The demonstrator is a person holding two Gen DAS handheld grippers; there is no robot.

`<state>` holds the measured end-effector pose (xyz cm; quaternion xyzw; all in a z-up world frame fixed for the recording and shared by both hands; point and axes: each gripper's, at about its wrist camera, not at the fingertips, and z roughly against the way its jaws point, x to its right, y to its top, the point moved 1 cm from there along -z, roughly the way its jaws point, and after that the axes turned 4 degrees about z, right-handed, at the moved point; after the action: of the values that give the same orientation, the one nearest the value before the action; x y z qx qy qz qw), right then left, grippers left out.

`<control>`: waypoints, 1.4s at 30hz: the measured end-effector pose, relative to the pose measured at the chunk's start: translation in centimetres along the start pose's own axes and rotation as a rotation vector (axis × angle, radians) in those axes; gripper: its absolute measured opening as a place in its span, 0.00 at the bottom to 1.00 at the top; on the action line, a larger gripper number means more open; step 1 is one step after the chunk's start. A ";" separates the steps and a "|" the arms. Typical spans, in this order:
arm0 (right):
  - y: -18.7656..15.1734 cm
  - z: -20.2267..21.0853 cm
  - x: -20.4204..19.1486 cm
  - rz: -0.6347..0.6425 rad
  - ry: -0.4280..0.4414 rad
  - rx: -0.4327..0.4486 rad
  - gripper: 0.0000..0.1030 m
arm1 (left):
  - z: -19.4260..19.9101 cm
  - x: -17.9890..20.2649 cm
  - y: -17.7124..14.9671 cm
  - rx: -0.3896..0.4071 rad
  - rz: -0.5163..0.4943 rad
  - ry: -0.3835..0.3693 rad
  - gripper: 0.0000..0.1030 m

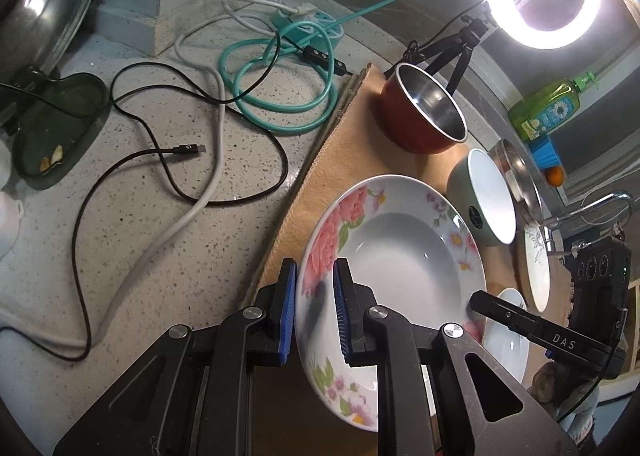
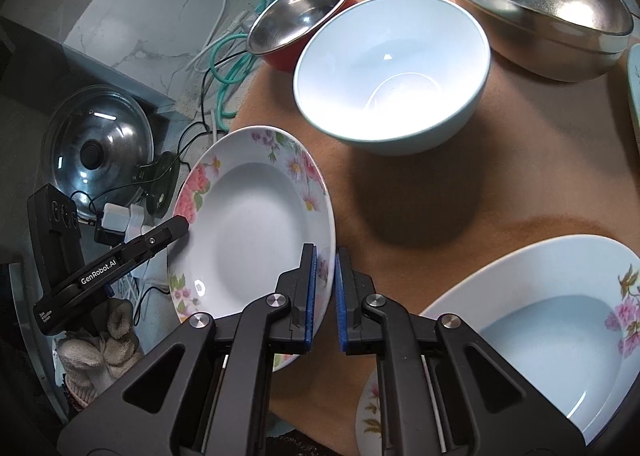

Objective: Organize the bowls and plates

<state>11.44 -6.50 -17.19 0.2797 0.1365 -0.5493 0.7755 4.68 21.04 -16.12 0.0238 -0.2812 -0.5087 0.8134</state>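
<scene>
Both grippers grasp the floral plate point(image 1: 394, 252) by opposite rims: left gripper point(image 1: 315, 316) narrowly parted around its near-left edge, right gripper point(image 2: 325, 296) pinching its right edge. Plate is tilted above the mat point(image 2: 460, 192), near the white bowl point(image 2: 392, 76).

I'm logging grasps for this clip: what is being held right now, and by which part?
The floral plate is held by its rim on two opposite sides: left gripper on one edge, right gripper on the other.
</scene>
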 end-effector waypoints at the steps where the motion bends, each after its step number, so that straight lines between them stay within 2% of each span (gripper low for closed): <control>1: -0.2 0.4 -0.1 0.004 0.004 0.004 0.09 | 0.3 0.3 -0.2 0.005 -0.001 -0.002 0.16; 11: -2.4 5.1 2.1 0.002 0.016 0.032 0.09 | 2.0 4.4 -2.9 0.031 -0.040 -0.042 0.16; 26: -7.5 12.6 10.0 -0.090 -0.067 0.073 0.09 | -1.1 12.8 -8.5 -0.068 -0.156 -0.120 0.16; 35: -9.9 14.1 14.2 -0.146 -0.103 0.063 0.09 | -3.3 15.7 -10.9 -0.126 -0.211 -0.114 0.16; 42: -10.2 14.0 15.5 -0.155 -0.117 0.059 0.09 | -4.1 16.5 -11.3 -0.139 -0.244 -0.085 0.16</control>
<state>6.24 -29.13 -16.88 0.2586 0.0961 -0.6269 0.7286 2.81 0.70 -16.11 -0.0200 -0.2747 -0.6226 0.7324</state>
